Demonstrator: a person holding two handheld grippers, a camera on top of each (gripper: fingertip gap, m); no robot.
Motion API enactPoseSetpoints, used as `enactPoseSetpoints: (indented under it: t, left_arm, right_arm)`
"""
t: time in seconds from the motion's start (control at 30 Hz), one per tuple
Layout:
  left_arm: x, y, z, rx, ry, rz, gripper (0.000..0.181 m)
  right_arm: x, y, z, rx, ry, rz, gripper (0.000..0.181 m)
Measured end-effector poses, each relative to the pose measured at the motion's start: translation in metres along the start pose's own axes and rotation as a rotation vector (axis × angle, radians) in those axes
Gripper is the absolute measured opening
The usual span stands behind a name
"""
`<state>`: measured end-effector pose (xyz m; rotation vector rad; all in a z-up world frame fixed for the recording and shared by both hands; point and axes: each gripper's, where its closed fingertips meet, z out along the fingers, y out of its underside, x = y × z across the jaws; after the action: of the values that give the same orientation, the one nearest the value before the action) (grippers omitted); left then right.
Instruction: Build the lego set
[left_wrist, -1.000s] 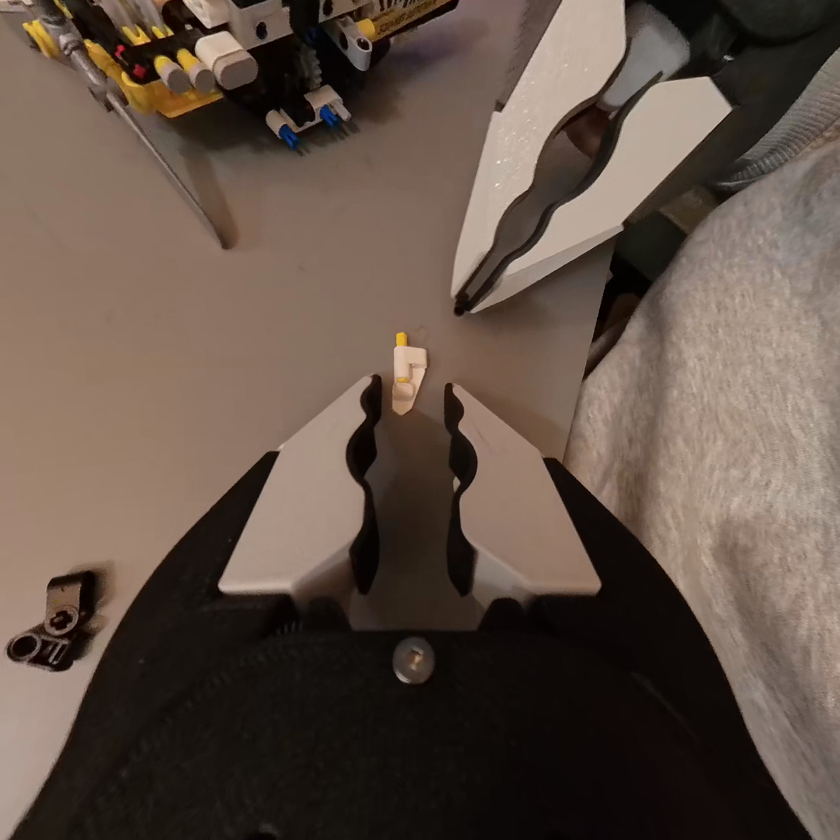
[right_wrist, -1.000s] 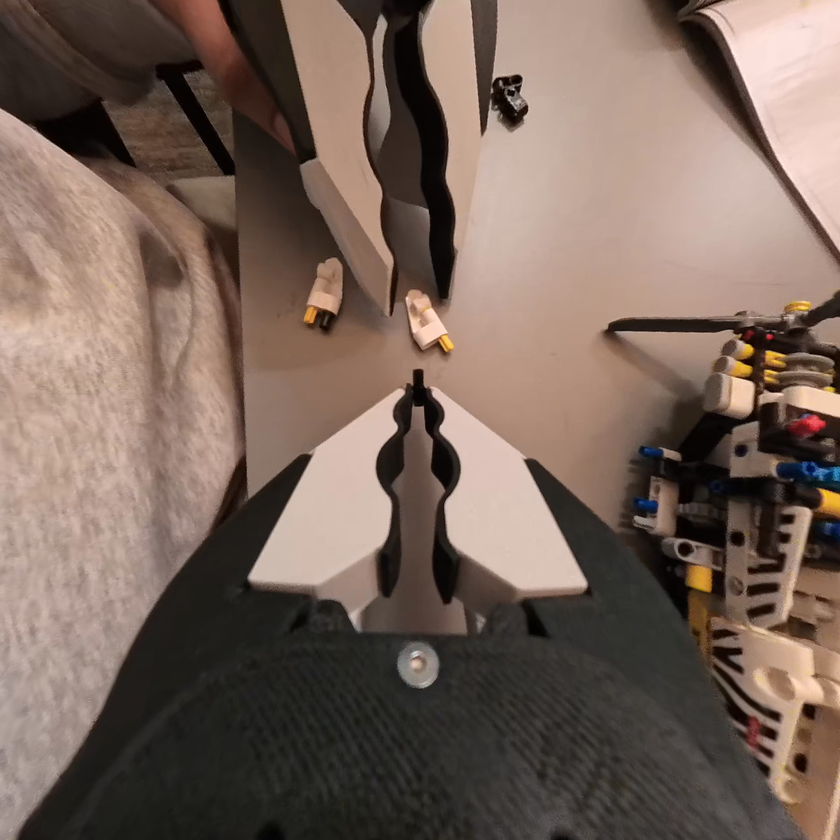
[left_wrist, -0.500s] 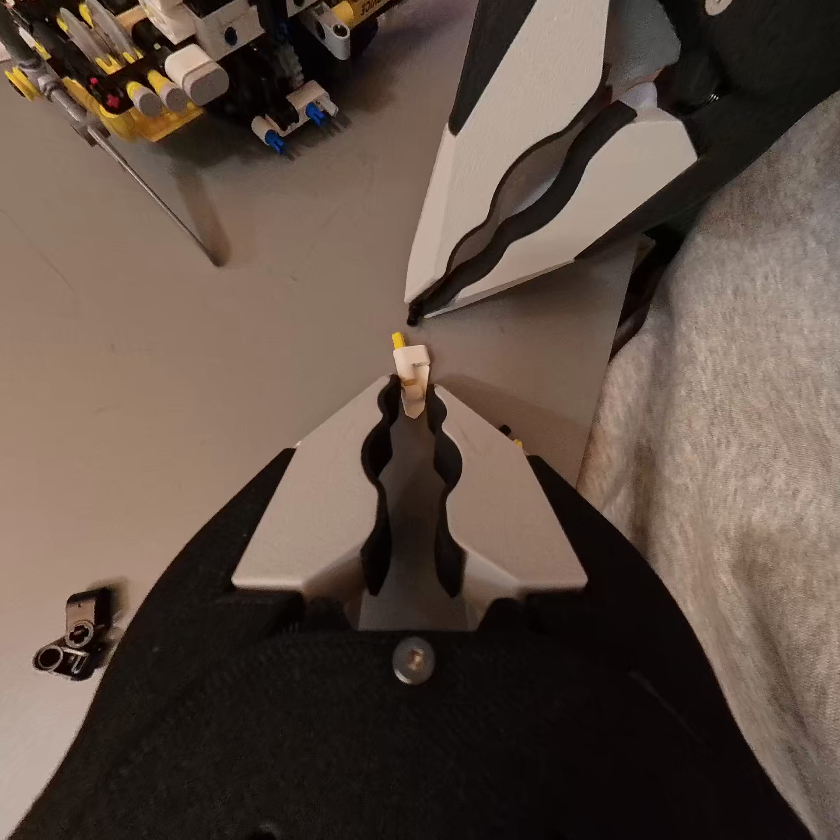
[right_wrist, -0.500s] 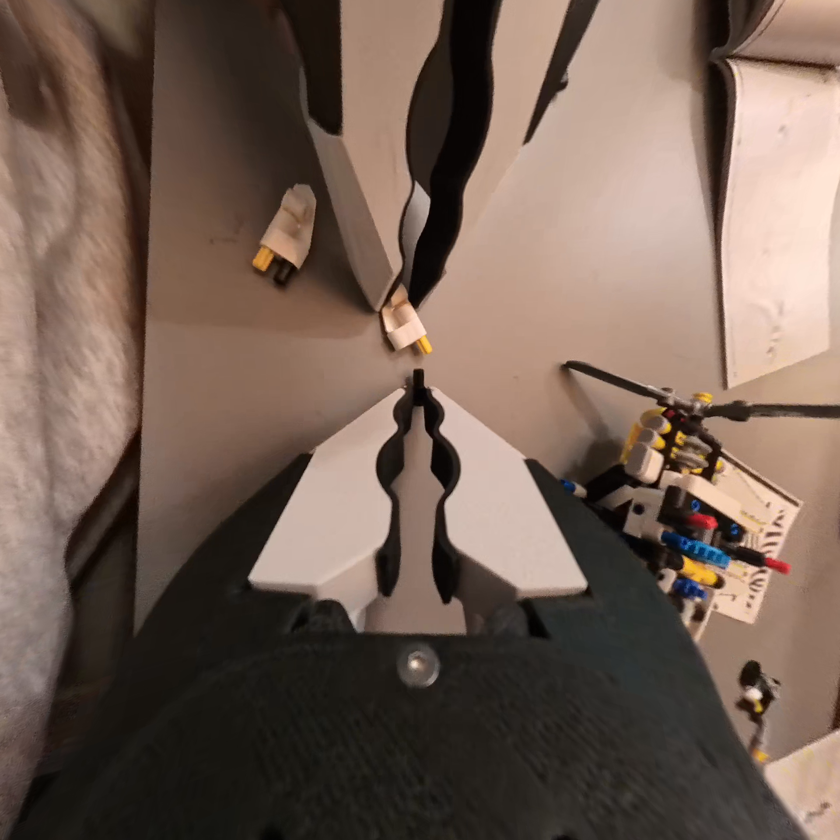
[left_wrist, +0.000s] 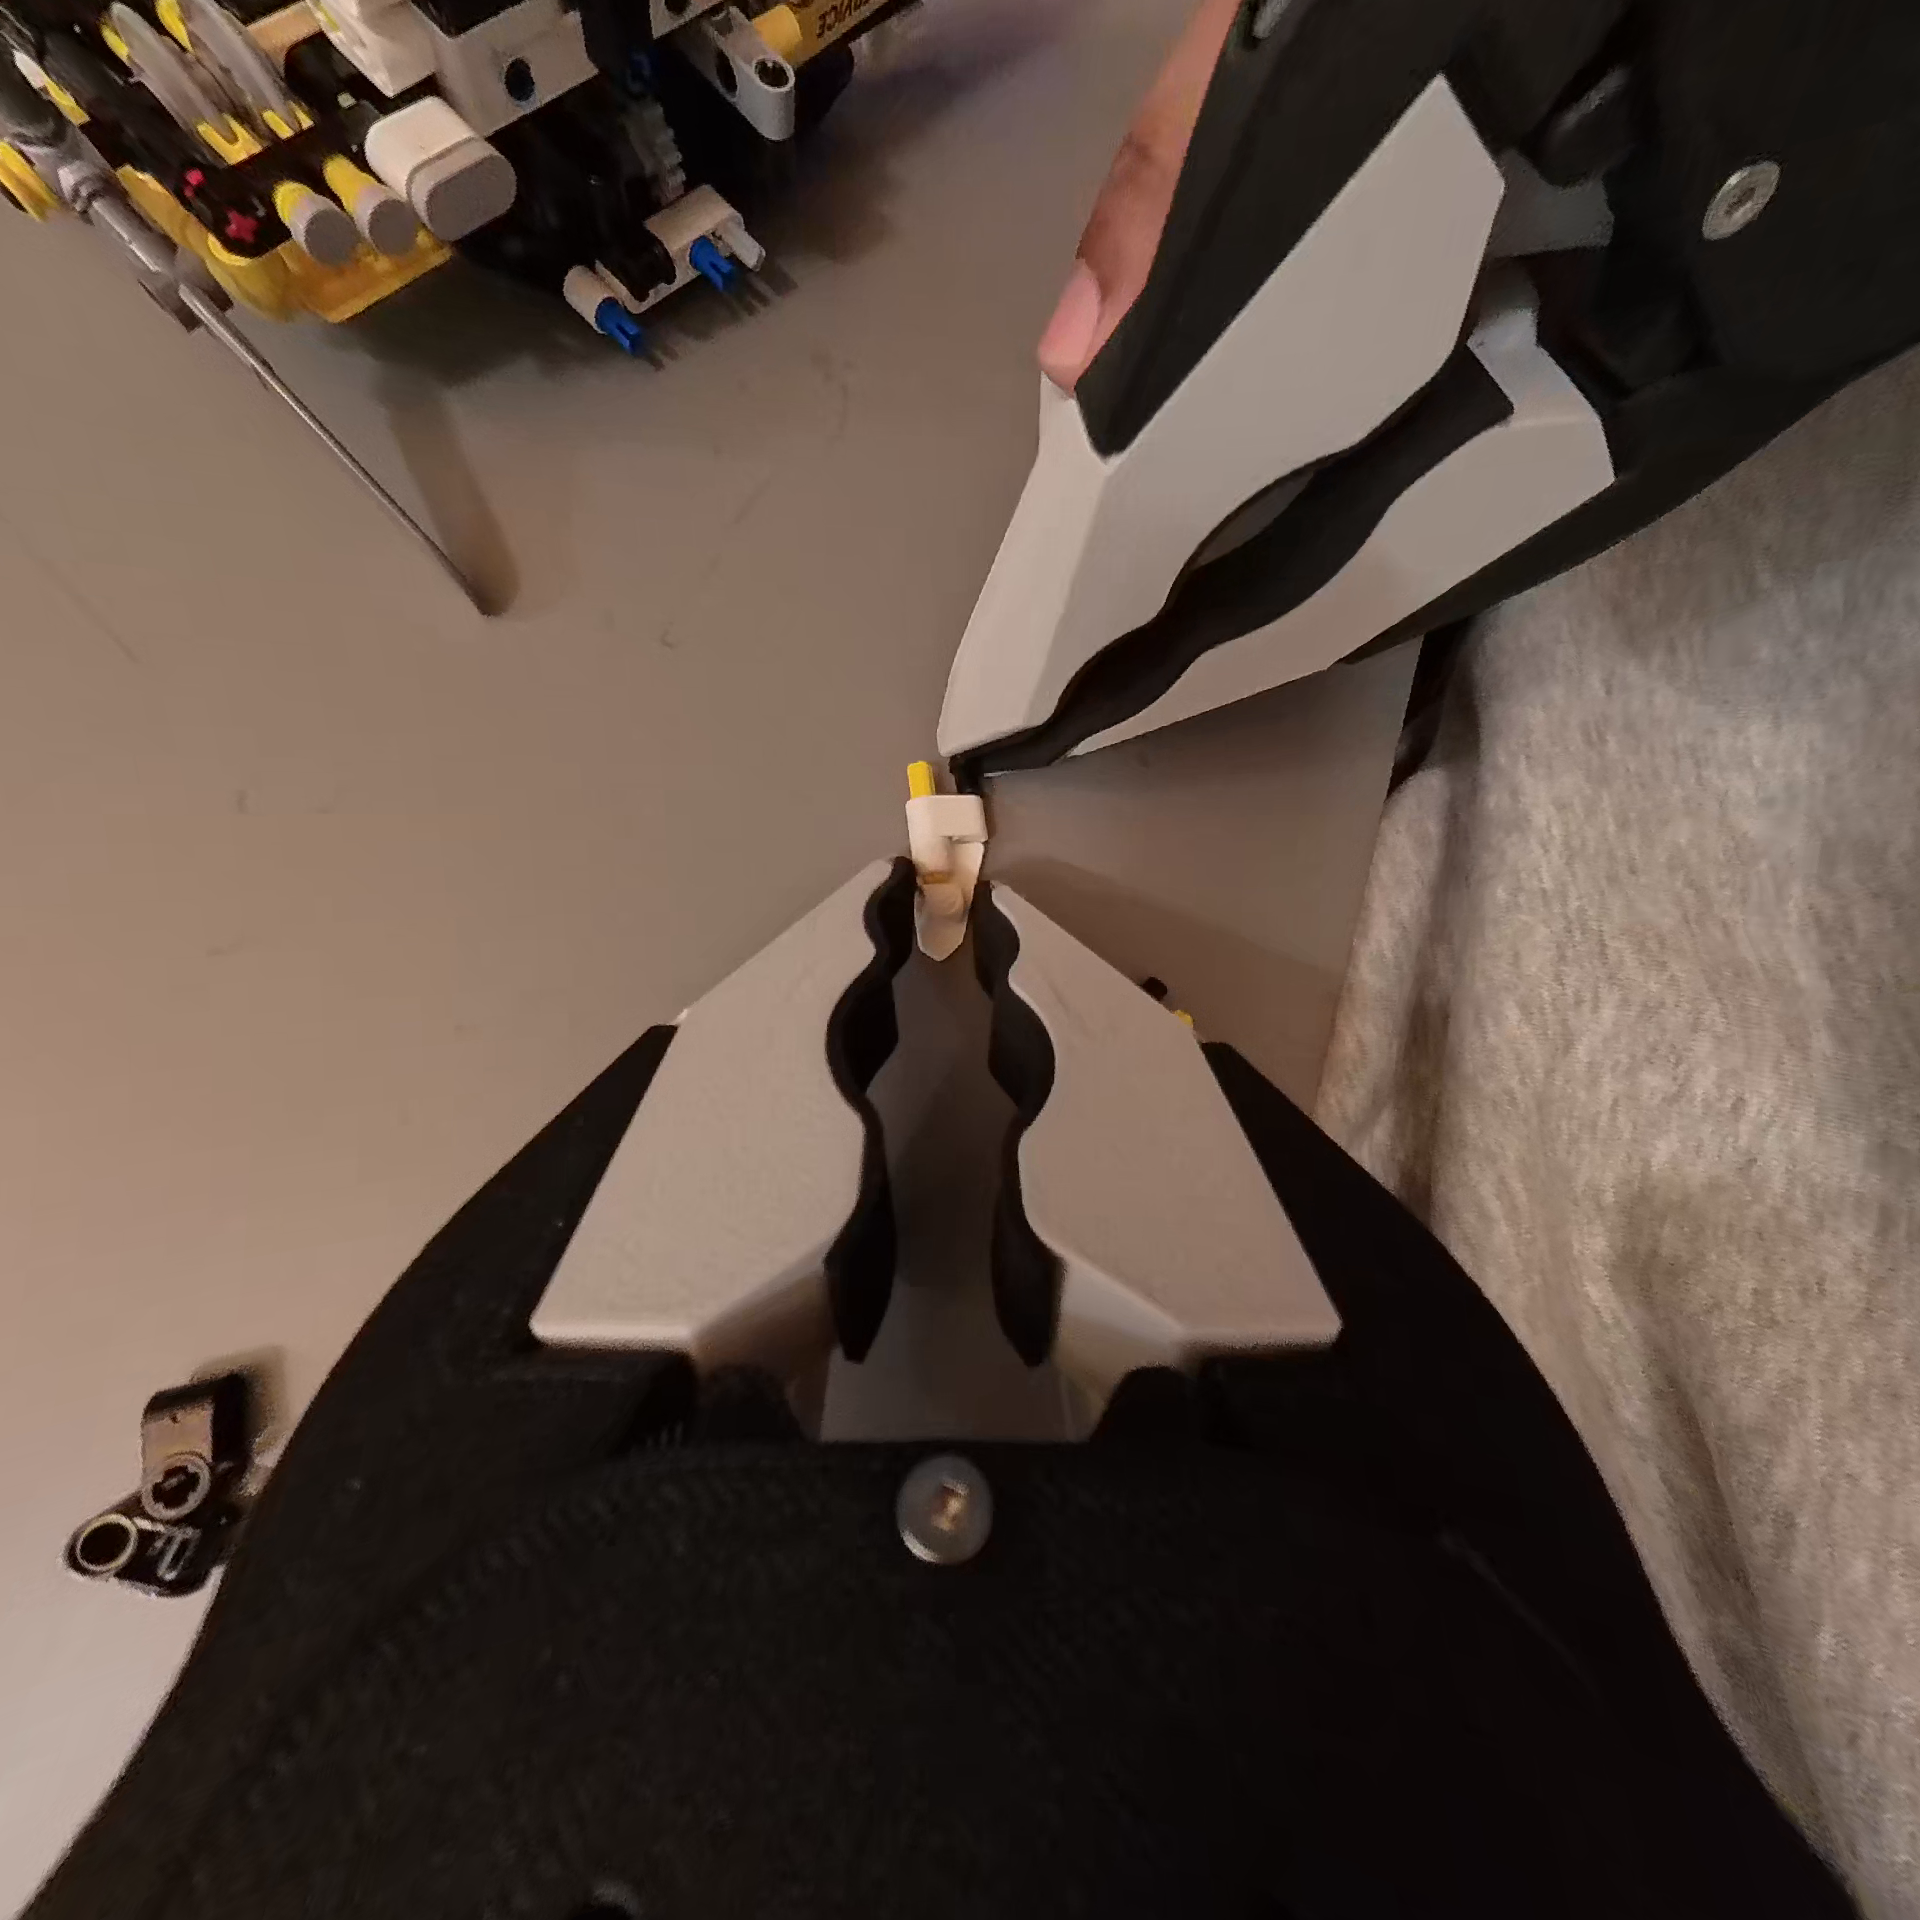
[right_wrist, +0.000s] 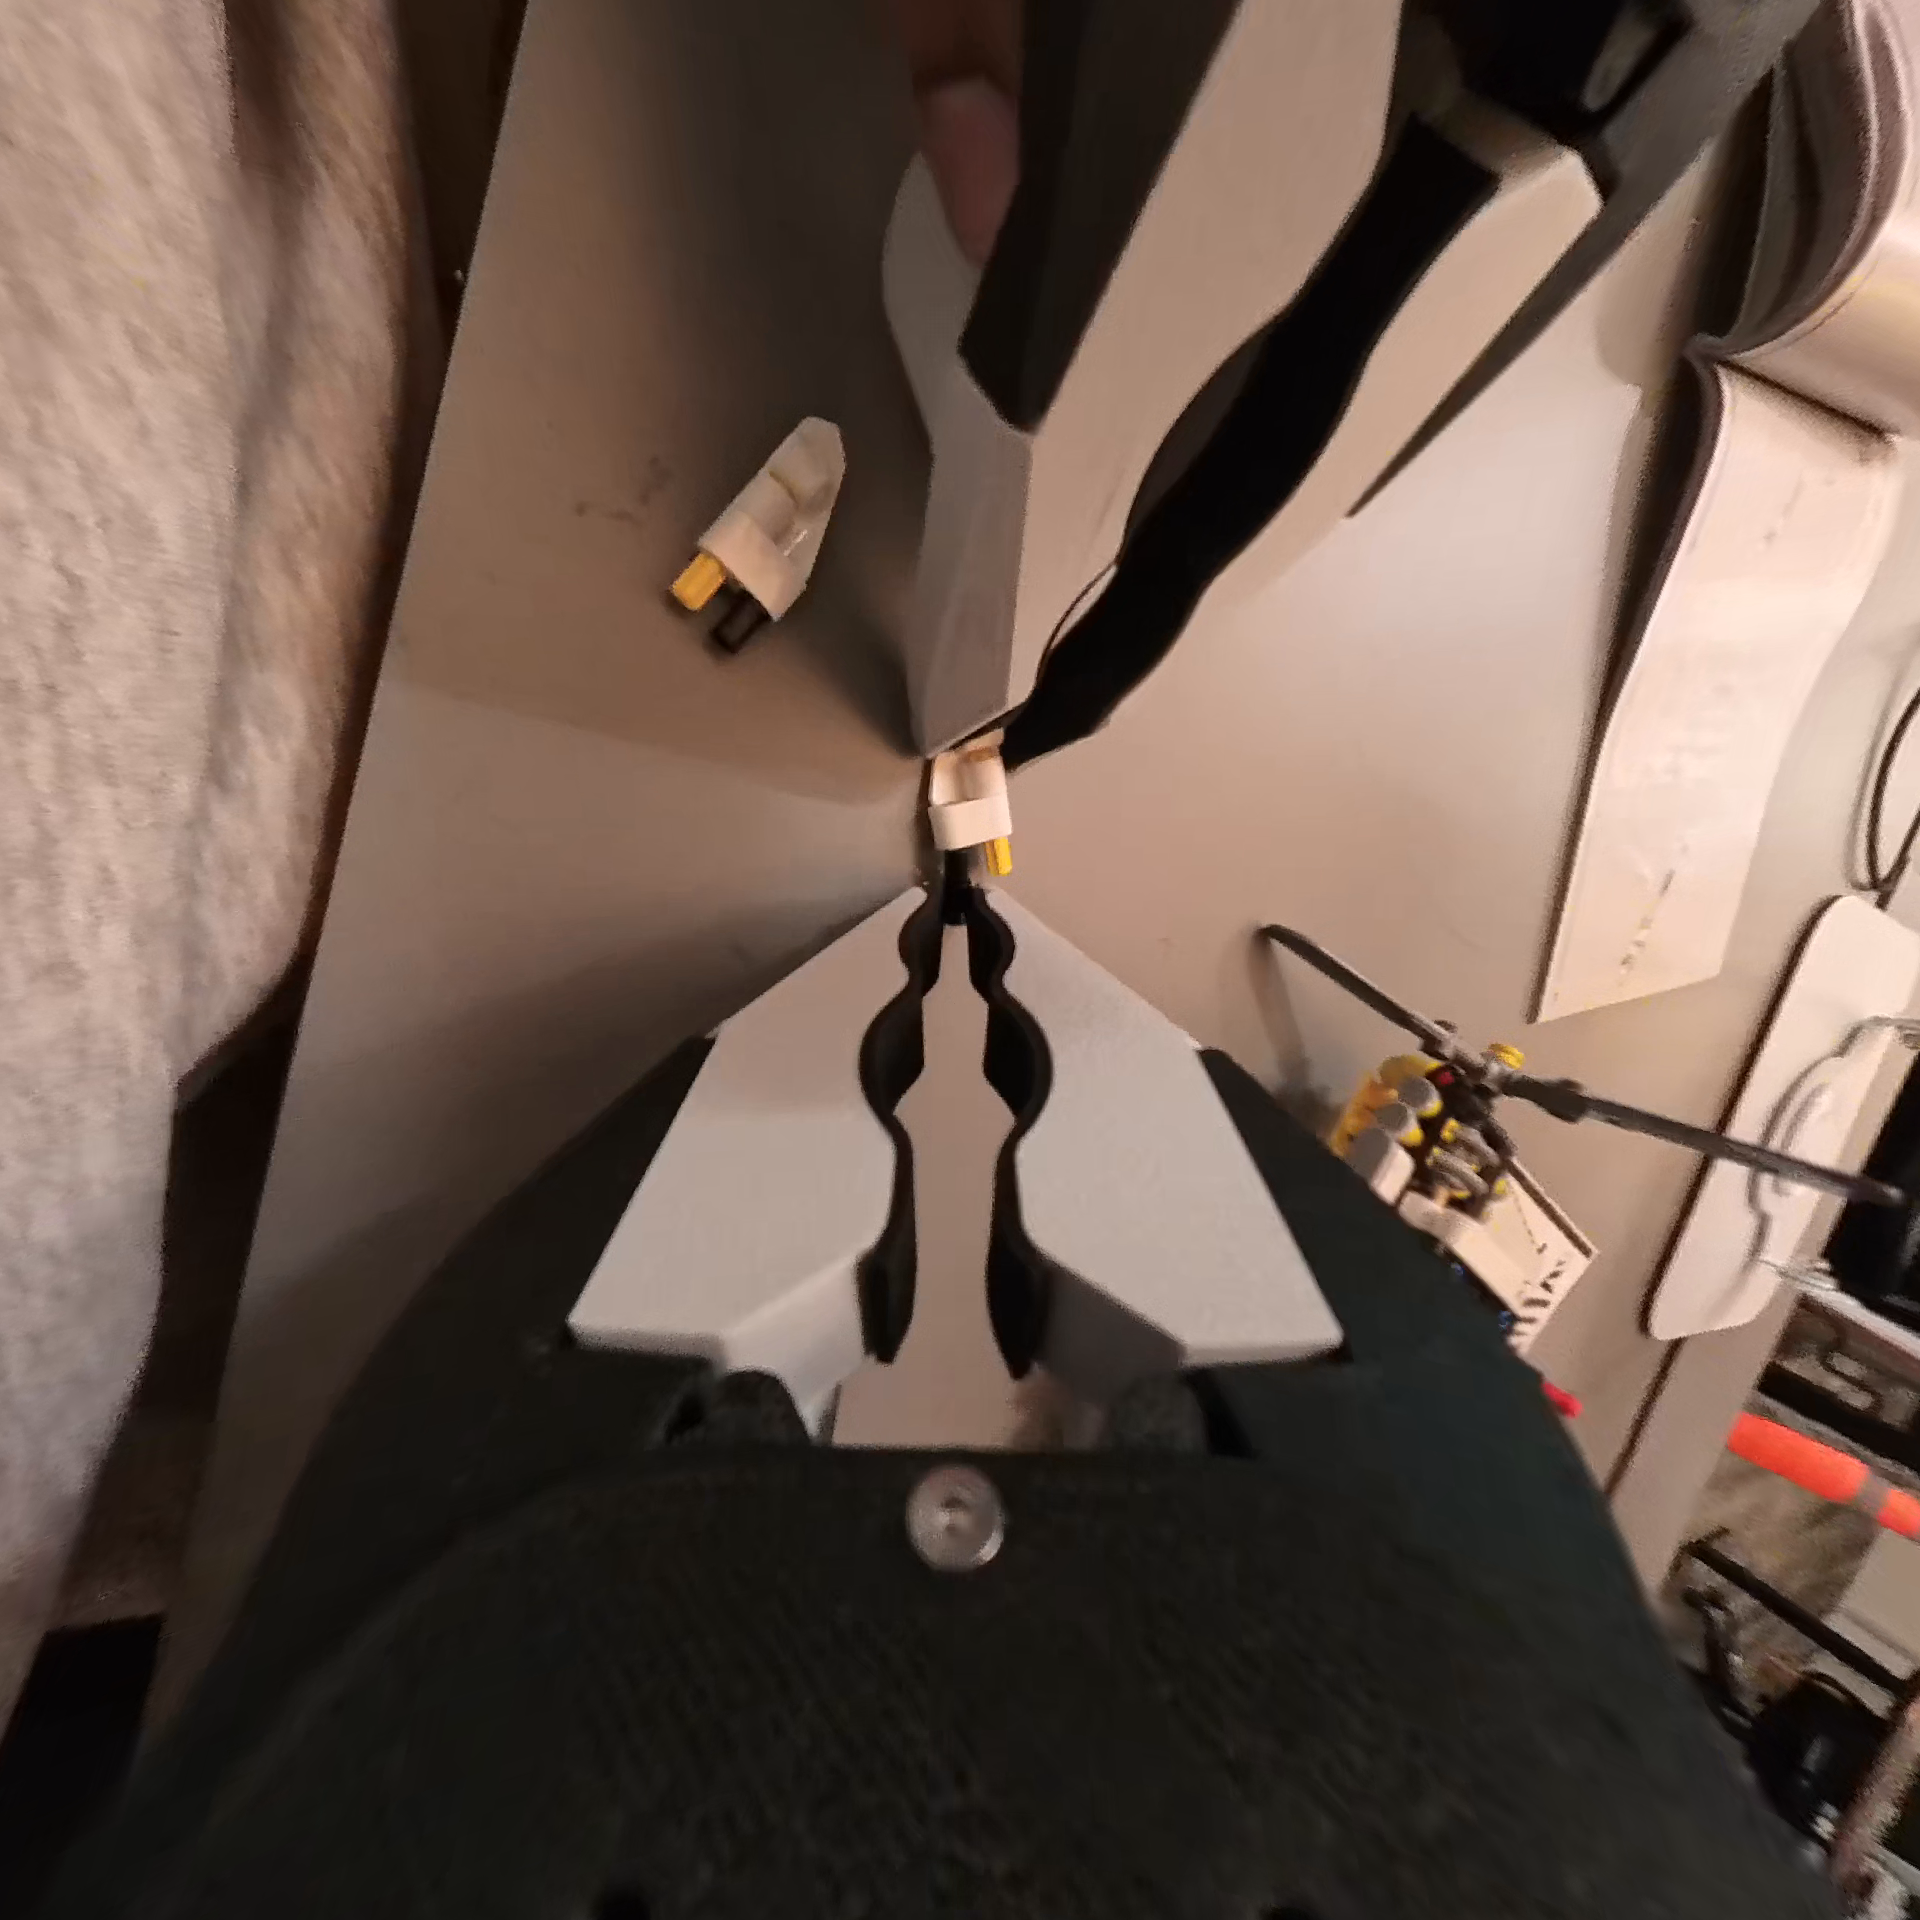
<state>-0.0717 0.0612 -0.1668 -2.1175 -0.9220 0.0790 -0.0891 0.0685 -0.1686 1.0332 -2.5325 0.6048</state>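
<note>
At the far left of the left wrist view a loose black connector (left_wrist: 156, 1496) lies on the grey table (left_wrist: 312, 831), well apart from the work. Up at the top left the part-built lego model (left_wrist: 436, 156) is parked. In the middle, the small white piece (left_wrist: 943, 862) with its yellow pin (left_wrist: 918, 774) is pinched at its tail by the left gripper (left_wrist: 935, 896), whose jaws are closed down to the width of that piece. Just to its right, the right gripper (left_wrist: 961, 764) is clamped on a small black pin (right_wrist: 956, 896) (barely visible), which appears to touch the white piece. The pin should be lined up with the hole and pressed straight in, while the white piece is kept steady.
</note>
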Motion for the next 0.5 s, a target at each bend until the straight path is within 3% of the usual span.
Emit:
enactPoseSetpoints:
  t: [0.3,0.5]
  left_arm:
    - [-0.001,-0.0005,-0.0004,0.002,0.012,-0.016,0.009]
    - [-0.0021,-0.0056,-0.0056,0.049,0.019,-0.03,0.021]
  right_arm:
    - [0.0017,0.0013,0.0014,-0.052,0.036,-0.085,0.002]
    - [0.0042,0.004,0.0019,-0.055,0.052,-0.063,0.002]
